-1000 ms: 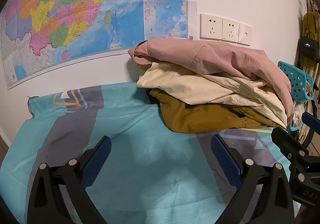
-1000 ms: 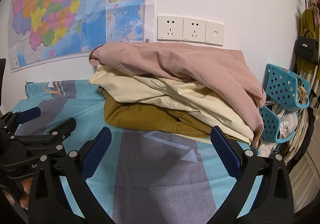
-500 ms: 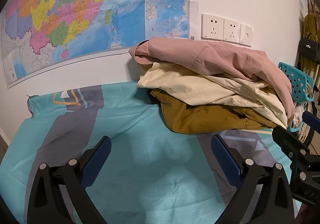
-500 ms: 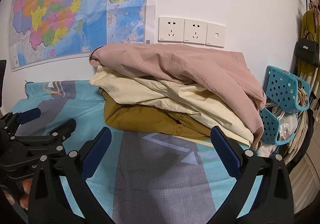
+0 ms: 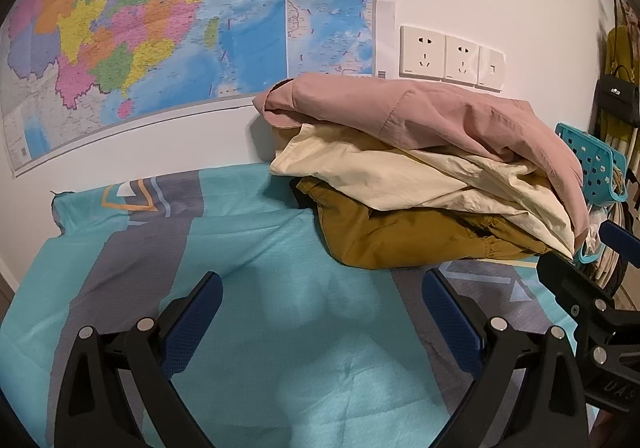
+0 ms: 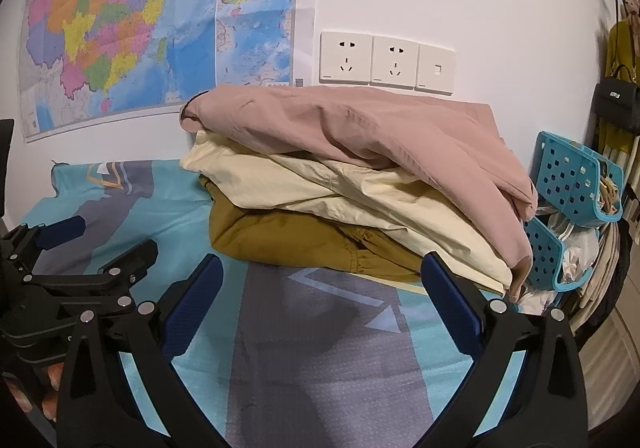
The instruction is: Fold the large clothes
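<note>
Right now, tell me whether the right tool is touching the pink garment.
Apart. The right wrist view shows the right tool open over bare sheet, with the pink garment atop the pile beyond its tips.

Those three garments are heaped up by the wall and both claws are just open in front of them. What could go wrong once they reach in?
The pink garment lies over the cream one, so a pinch might catch both layers. The pile overhangs the bed's right edge above the blue basket; a tug could spill clothes that way. The mustard garment sits underneath, so pulling it first would likely topple the rest.
</note>
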{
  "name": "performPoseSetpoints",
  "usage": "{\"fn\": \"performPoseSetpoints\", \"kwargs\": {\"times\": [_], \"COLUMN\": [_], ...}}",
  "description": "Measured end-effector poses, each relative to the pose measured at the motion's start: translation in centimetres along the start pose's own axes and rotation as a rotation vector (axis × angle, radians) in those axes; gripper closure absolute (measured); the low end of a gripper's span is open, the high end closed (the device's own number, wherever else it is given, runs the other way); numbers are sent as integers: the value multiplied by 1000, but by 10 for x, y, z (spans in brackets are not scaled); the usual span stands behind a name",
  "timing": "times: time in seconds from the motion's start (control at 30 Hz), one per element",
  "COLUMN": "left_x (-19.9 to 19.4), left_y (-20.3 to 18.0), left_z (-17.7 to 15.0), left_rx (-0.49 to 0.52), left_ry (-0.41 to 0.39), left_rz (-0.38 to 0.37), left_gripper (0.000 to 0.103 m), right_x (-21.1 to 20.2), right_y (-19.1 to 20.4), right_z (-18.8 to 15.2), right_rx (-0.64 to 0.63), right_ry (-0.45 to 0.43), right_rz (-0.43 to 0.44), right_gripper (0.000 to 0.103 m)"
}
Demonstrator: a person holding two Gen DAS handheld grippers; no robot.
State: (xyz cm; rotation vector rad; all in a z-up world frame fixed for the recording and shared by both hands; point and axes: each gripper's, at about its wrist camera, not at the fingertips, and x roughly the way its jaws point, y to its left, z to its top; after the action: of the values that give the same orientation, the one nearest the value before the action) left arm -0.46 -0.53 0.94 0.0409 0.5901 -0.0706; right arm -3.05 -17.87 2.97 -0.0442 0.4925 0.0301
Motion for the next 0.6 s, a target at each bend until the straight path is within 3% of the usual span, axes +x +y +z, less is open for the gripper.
{"fn": "performPoseSetpoints", "kwargs": {"times": [0.6], "left_x": [6], "left_y": [1], "left_z": [4], "left_rx": [-9], "left_ry": [5], "left_rz": [-12], "left_gripper": [7], "right_x": [1], "right_y": [4], "right_z": [3], "right_rx": [-42], "right_ry": [-6], "right_rz": [7], "right_gripper": [6]}}
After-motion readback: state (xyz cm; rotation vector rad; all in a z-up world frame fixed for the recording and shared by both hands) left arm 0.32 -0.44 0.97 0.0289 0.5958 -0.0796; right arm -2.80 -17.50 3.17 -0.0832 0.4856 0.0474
